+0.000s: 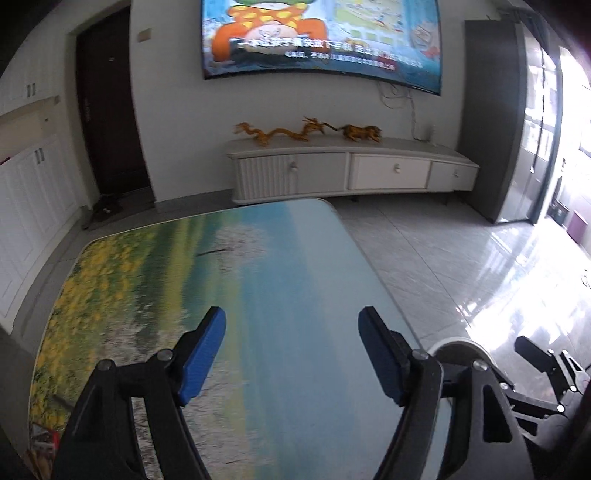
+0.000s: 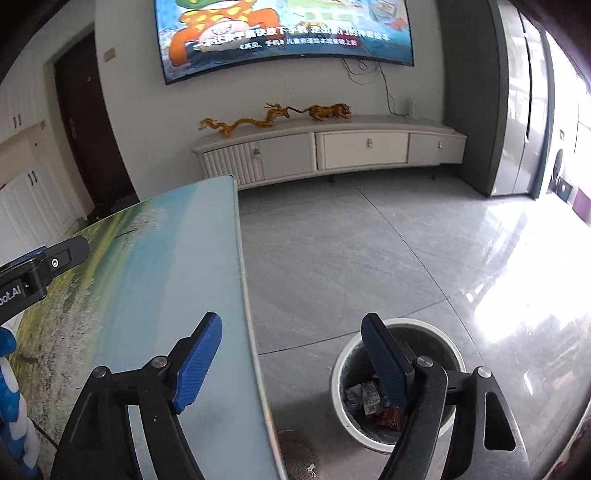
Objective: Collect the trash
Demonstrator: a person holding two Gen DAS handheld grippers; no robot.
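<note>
Grey glossy floor tiles [image 2: 369, 240] stretch away to one long white TV cabinet [image 2: 332, 147] at twelve o'clock, with three drawer or door fronts that I can count, and two golden figurines on its top: a dragon [image 2: 243, 120] and a tiger [image 2: 330, 110]. One big television [image 2: 284, 33] hangs on the wall above, playing a cartoon, and one dark door [image 1: 109, 110] stands at ten o'clock. Nearer me is a single table [image 1: 258, 258] whose top is printed with a lake and yellow flowers. Both tongs hang over it with nothing in them: the left gripper [image 1: 291, 354] has its two blue pads spread wide above the table's printed water, and the right gripper [image 2: 291, 365] is equally wide, one pad over the table edge, the other over the bin. That one round white trash bin [image 2: 397, 384] sits on the floor at five o'clock from the table's near corner, just beside it. Crumpled wrappers [image 2: 369, 402] lie in its bottom, several pieces, too jumbled to count.
</note>
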